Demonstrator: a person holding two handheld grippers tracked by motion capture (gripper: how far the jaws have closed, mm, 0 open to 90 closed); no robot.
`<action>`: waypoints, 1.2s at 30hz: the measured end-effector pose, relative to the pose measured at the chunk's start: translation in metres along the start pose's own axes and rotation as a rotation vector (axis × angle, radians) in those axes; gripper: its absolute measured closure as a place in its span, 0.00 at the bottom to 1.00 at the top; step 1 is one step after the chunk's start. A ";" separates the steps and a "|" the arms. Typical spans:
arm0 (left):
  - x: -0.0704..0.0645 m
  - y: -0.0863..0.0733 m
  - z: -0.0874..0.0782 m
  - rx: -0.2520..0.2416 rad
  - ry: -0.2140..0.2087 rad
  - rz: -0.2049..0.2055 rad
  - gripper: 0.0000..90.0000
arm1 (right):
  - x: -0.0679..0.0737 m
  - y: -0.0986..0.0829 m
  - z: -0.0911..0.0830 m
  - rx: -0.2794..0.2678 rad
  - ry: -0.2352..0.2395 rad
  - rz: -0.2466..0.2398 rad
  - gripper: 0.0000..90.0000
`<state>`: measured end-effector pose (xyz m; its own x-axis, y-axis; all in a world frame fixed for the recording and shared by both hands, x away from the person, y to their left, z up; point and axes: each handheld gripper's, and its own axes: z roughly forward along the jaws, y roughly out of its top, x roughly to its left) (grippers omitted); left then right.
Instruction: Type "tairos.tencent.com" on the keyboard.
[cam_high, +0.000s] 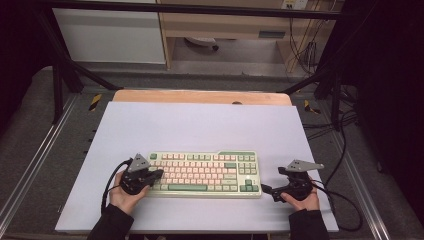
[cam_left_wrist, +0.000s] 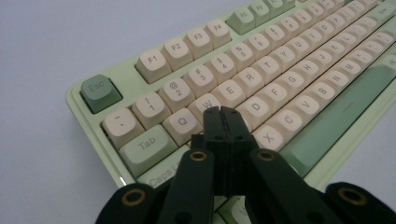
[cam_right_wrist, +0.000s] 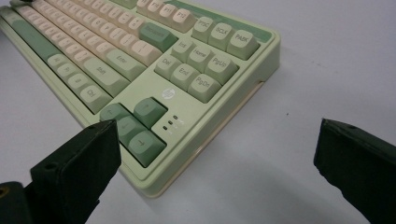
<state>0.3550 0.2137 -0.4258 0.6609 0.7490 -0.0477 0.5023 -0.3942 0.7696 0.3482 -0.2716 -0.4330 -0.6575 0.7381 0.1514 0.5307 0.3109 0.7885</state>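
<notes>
A pale green keyboard (cam_high: 205, 174) with cream and green keys lies on the white mat, near the front. My left gripper (cam_high: 159, 174) is over the keyboard's left end. In the left gripper view its jaws are shut together with nothing between them, and the gripper's (cam_left_wrist: 220, 113) tips are just above the keyboard's (cam_left_wrist: 280, 60) letter keys near W and S. My right gripper (cam_high: 272, 181) is held just off the keyboard's right end. In the right gripper view this gripper (cam_right_wrist: 217, 127) stands wide open, with the keyboard's (cam_right_wrist: 187, 70) front right corner between the jaws and one finger (cam_right_wrist: 79, 163) beside the arrow keys.
The white mat (cam_high: 200, 125) covers a wooden table (cam_high: 200, 96), with bare mat behind the keyboard and on both sides. Black frame bars (cam_high: 65, 65) and cables (cam_high: 345, 150) run around the table's edges. Cables trail from both grippers.
</notes>
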 end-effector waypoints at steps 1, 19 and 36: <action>0.000 0.000 -0.001 -0.005 -0.003 -0.001 1.00 | 0.001 0.001 0.000 0.004 0.001 0.001 0.02; 0.006 -0.004 -0.016 -0.039 -0.025 -0.006 1.00 | 0.036 0.027 0.012 -0.021 0.024 -0.066 0.34; 0.009 -0.005 -0.018 -0.043 -0.024 -0.016 1.00 | 0.067 0.051 0.040 -0.013 0.076 -0.087 0.71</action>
<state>0.3490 0.2320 -0.4188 0.6666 0.7416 -0.0753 0.4889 -0.3587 0.7951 0.3526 -0.1816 -0.4066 -0.7393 0.6614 0.1263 0.4631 0.3633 0.8085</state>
